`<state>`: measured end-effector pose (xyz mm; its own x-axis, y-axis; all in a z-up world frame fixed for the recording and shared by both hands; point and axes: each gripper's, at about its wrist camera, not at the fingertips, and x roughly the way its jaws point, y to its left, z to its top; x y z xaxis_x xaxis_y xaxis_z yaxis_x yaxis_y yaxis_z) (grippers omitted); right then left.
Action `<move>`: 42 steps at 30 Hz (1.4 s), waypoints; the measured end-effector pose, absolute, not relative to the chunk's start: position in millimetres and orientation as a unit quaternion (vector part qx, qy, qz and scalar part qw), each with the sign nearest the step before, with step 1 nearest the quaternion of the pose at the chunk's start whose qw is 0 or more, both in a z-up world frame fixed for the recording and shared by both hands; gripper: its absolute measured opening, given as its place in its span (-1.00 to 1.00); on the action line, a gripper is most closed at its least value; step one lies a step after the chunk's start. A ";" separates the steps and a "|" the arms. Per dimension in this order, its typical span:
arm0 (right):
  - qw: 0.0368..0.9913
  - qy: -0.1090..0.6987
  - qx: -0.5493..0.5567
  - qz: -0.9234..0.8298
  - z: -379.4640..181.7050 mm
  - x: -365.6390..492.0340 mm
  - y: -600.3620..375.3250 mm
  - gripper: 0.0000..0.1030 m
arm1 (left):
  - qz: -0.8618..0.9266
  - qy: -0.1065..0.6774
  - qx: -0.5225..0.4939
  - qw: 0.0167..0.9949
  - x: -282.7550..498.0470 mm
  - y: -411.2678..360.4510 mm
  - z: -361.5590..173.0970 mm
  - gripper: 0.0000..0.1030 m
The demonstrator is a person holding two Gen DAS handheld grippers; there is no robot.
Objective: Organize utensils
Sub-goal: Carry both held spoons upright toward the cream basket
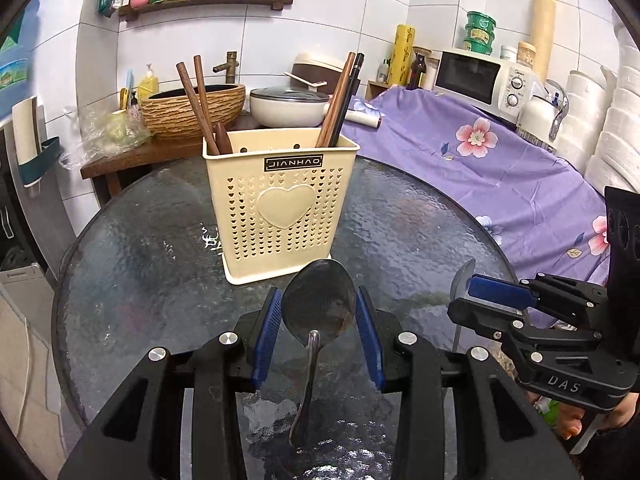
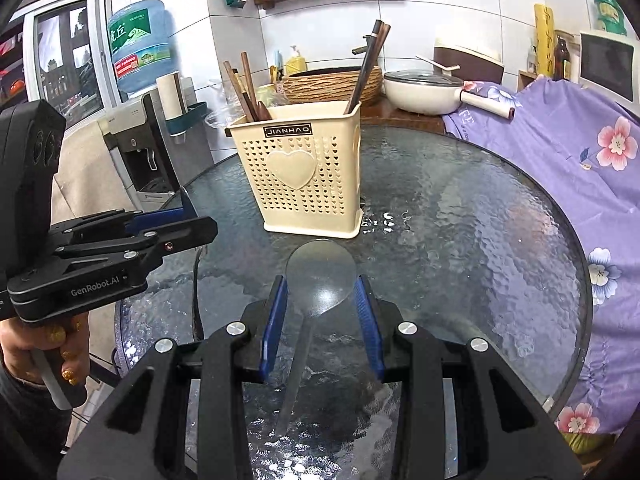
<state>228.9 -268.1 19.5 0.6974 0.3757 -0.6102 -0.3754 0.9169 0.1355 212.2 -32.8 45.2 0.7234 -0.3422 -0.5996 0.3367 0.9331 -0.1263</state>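
A cream perforated utensil holder [image 1: 276, 208] [image 2: 308, 176] with a heart on its front stands on the round glass table [image 1: 140, 264]. Brown chopsticks [image 1: 196, 100] lean out of it at both ends. My left gripper [image 1: 319, 320] is shut on the bowl of a dark metal spoon [image 1: 318, 280], whose handle hangs down above the table. My right gripper [image 2: 322, 292] is shut on the bowl of a shiny metal spoon [image 2: 320, 264], its handle hanging down too. Both spoons hover just in front of the holder. Each gripper shows in the other's view: the right gripper [image 1: 476, 296], the left gripper [image 2: 192, 222].
A purple flowered cloth [image 1: 500, 168] covers the surface to the right, with a microwave [image 1: 476, 76] behind it. A white lidded pan [image 1: 288, 108] and a wicker-look basin [image 1: 192, 112] sit behind the table. A water dispenser [image 2: 136, 136] stands at the left.
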 end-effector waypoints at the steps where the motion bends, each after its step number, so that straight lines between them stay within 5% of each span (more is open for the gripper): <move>1: 0.921 0.330 0.000 0.205 20.1 229.2 -268.9 -0.31 | -0.183 0.323 -0.005 0.928 211.9 -31.9 45.8 -0.29; 7: 0.925 0.317 -0.002 0.211 30.1 225.9 -267.7 -0.31 | -0.187 0.308 -0.010 0.933 208.3 -28.4 55.9 -0.29; 9: 0.924 0.314 -0.004 0.217 33.9 227.4 -267.2 -0.86 | -0.189 0.307 -0.014 0.933 209.0 -27.3 58.4 -0.29; 14: 0.924 0.315 -0.010 0.216 34.1 234.7 -266.0 -0.86 | -0.187 0.304 -0.019 0.934 211.9 -24.3 60.2 -0.29; 17: 0.919 0.326 0.001 0.220 27.0 241.1 -268.2 -0.54 | -0.180 0.306 -0.022 0.935 213.0 -18.7 56.6 -0.29; 19: 0.916 0.335 -0.002 0.220 19.0 245.1 -264.7 0.09 | -0.172 0.306 -0.026 0.936 214.6 -12.0 57.0 -0.29; 33: 0.860 0.417 -0.100 0.275 -41.6 286.8 -169.4 0.08 | -0.136 0.299 -0.058 0.943 212.0 29.4 59.6 -0.29; 42: 0.838 0.459 -0.123 0.268 -66.5 311.1 -137.9 -0.16 | -0.125 0.307 -0.075 0.940 211.4 52.2 49.9 -0.29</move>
<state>311.1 -137.9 -66.5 0.4362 0.3361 -0.8347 -0.5614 0.8266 0.0395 211.4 52.2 49.9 0.7801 -0.2816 -0.5586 0.1895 0.9574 -0.2179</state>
